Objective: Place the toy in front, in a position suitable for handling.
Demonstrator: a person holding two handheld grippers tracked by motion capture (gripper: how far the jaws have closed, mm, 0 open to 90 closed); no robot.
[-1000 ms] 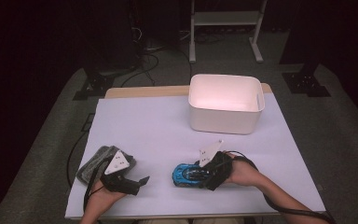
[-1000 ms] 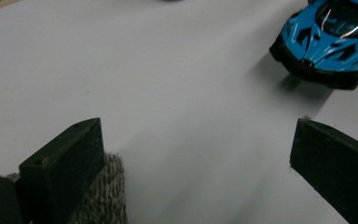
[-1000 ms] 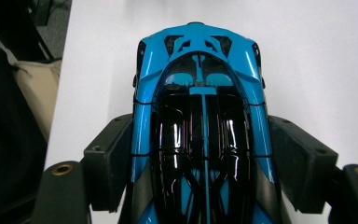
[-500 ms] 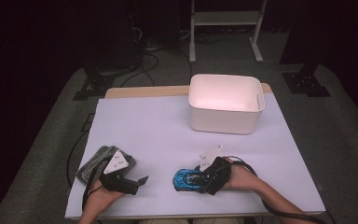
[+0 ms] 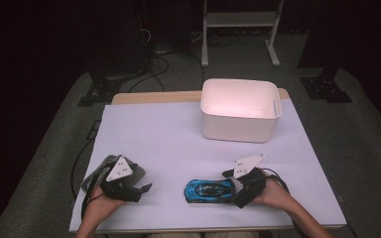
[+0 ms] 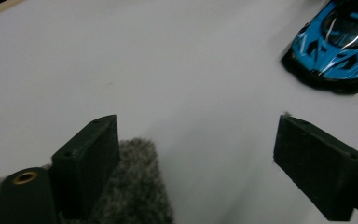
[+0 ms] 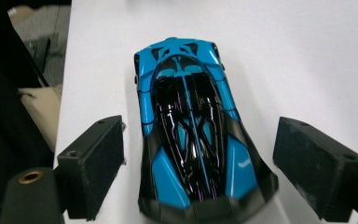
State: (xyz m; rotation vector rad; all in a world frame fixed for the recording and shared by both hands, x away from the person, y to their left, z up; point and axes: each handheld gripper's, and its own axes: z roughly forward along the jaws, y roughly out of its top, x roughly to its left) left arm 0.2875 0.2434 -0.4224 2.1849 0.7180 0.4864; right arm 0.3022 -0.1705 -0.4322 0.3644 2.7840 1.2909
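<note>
Toy car (image 7: pixel 191 130): glossy blue and black bodywork, hard-looking and smooth, with bright reflections along the roof. White table cover (image 5: pixel 178 139): matt, smooth, paper-like or plastic sheet; a wood edge (image 5: pixel 154 96) shows at its far side. White bin (image 5: pixel 239 110): smooth matt plastic; grey cloth (image 6: pixel 130 186): rough, fuzzy pile.
</note>
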